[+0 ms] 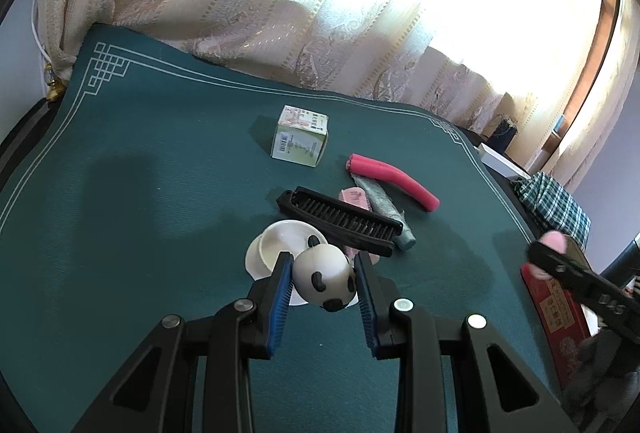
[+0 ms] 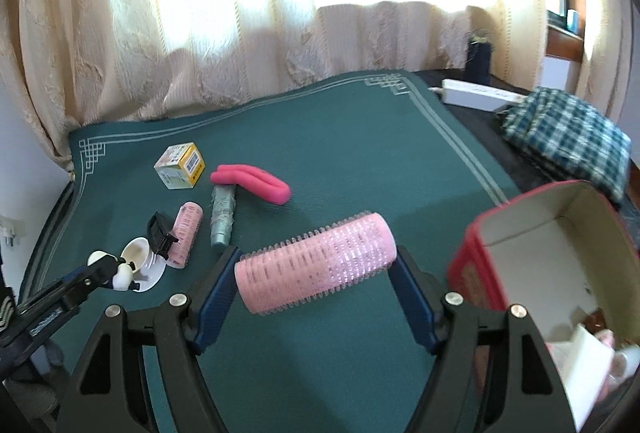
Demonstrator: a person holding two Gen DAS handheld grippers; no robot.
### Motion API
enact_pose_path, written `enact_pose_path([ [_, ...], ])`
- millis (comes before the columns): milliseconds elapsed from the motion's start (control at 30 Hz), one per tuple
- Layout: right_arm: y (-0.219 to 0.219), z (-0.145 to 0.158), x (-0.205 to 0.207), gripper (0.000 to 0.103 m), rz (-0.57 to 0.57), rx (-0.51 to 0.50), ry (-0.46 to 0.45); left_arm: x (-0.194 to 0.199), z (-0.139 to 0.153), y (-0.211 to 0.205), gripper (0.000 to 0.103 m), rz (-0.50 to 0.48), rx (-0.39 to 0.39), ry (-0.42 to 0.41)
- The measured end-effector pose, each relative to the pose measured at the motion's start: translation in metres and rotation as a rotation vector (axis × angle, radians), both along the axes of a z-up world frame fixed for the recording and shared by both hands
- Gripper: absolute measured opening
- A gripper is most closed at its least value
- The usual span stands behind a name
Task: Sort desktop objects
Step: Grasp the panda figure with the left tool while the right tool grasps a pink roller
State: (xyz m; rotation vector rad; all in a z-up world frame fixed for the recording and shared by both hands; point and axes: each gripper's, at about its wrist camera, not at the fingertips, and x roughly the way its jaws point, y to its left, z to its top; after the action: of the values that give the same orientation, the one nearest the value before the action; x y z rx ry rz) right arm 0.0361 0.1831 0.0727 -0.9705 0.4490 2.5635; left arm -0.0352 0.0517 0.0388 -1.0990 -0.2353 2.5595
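Observation:
My left gripper (image 1: 323, 261) is shut on a white panda toy (image 1: 324, 279), just above a white dish (image 1: 280, 241) on the green mat (image 1: 160, 173). My right gripper (image 2: 316, 257) is shut on a pink hair roller (image 2: 316, 265), gripped by its ends and lifted clear of the mat. To its right stands an open red box (image 2: 532, 221) with a few items inside. On the mat lie a black comb (image 1: 340, 221), a second pink roller (image 2: 186, 233), a grey-green tube (image 2: 223, 219), a red foam curler (image 2: 256, 181) and a small carton (image 2: 180, 171).
A plaid cloth (image 2: 568, 137) and a white power strip (image 2: 476, 93) lie beyond the mat's right edge. Cream curtains (image 2: 240, 53) hang along the back. The left gripper (image 2: 114, 269) with the panda shows at the right wrist view's lower left.

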Motion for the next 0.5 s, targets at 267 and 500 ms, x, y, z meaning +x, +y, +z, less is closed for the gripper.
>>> enact_pose_path([
  [267, 0.023, 0.017, 0.054, 0.077, -0.116, 0.032, 0.018, 0.003, -0.004, 0.009, 0.032, -0.031, -0.017, -0.007],
  [500, 0.065, 0.017, 0.103, 0.077, -0.264, -0.015, 0.013, 0.008, -0.004, 0.015, 0.032, -0.044, -0.033, 0.002],
])
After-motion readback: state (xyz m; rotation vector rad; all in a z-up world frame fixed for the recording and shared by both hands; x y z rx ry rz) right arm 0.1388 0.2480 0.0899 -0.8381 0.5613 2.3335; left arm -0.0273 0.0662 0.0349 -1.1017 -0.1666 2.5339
